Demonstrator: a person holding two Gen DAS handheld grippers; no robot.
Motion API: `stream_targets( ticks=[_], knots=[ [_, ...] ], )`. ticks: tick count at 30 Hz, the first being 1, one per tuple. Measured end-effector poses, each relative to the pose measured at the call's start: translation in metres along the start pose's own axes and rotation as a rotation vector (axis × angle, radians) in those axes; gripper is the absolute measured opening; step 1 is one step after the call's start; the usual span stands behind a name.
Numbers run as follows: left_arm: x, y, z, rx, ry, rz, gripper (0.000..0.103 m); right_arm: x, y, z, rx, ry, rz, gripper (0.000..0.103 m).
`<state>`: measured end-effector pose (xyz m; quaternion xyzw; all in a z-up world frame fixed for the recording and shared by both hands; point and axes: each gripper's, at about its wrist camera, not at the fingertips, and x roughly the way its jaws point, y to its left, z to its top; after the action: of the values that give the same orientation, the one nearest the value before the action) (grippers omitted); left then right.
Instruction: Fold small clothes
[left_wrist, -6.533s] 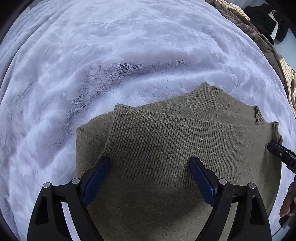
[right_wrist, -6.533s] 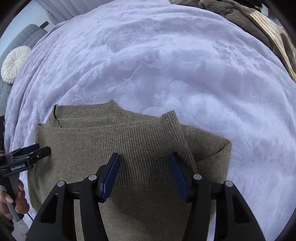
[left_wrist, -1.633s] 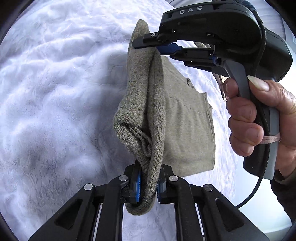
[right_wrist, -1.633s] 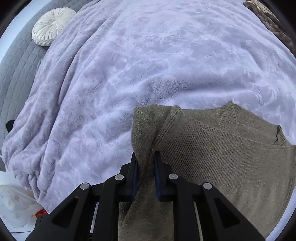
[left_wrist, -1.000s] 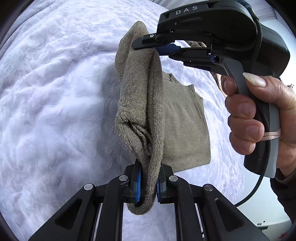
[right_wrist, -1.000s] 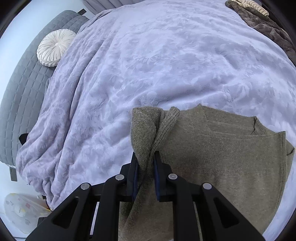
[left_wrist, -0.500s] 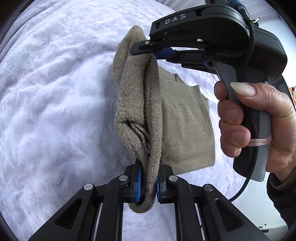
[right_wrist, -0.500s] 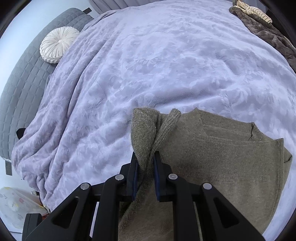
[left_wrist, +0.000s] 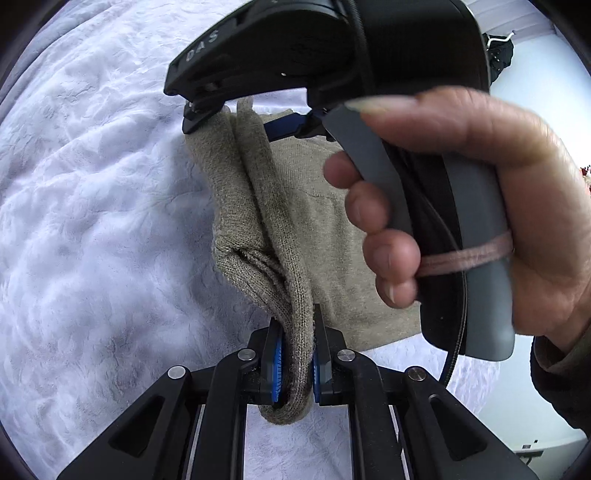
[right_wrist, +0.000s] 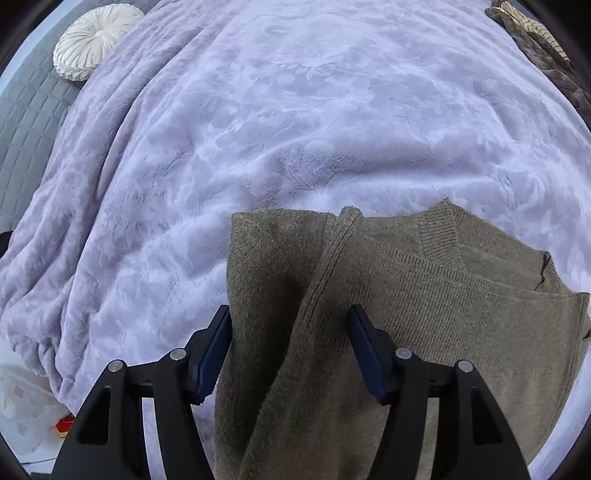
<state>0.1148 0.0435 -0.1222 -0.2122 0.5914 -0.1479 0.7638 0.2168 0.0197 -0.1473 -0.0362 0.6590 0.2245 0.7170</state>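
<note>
Left wrist view: left gripper (left_wrist: 295, 360) is pinching the sweater (left_wrist: 258, 236) while right gripper (right_wrist: 290, 349) is opening, letting the fold drop.

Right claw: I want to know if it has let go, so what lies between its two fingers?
In the right wrist view, the folded edge of the sweater lies between the fingers of the right claw, which is opening; neither pad presses it.

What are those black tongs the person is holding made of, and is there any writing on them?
Both tongs are matt black frames with silver rivets and blue pads. The right tongs carry white "DAS" lettering on a bulky black housing, a grey handle and a black cable. The right hand wears a dark sleeve; a pinkish band circles the handle.
</note>
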Motion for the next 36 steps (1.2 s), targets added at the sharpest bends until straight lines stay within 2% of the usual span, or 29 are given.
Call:
stream_targets(
  ticks=[3,7,9,10,11,15,20,25,36],
  knots=[
    [0.000,0.001,-0.001,-0.002,-0.002,-0.016,0.013,-0.003,0.003,0.003,0.016,0.022,-0.029,0.067],
    [0.000,0.004,0.001,0.003,-0.004,-0.032,0.013,0.008,0.005,0.004,0.023,0.106,-0.001,0.067],
    [-0.001,0.007,0.000,0.007,-0.005,-0.031,0.013,0.010,0.012,0.004,-0.013,0.103,0.004,0.063],
    [-0.002,0.010,-0.001,0.006,-0.007,-0.030,0.013,0.010,0.014,0.004,-0.034,0.096,-0.011,0.031],
    [-0.003,0.012,-0.002,0.004,-0.007,-0.028,0.013,0.010,0.014,0.004,-0.039,0.093,-0.041,0.018],
    [-0.004,0.010,-0.002,0.000,-0.004,-0.025,0.013,-0.003,0.000,0.002,0.012,0.045,-0.010,0.018],
    [0.000,-0.008,-0.003,0.022,0.012,0.043,0.013,-0.023,-0.010,-0.001,-0.003,0.013,0.023,0.017],
    [0.000,-0.024,-0.003,0.017,0.022,0.071,0.013,-0.042,-0.030,-0.006,0.035,-0.023,0.069,0.017],
    [0.012,-0.058,0.001,0.068,0.041,0.147,0.013,-0.080,-0.066,-0.020,0.057,-0.087,0.111,0.017]
  ],
)
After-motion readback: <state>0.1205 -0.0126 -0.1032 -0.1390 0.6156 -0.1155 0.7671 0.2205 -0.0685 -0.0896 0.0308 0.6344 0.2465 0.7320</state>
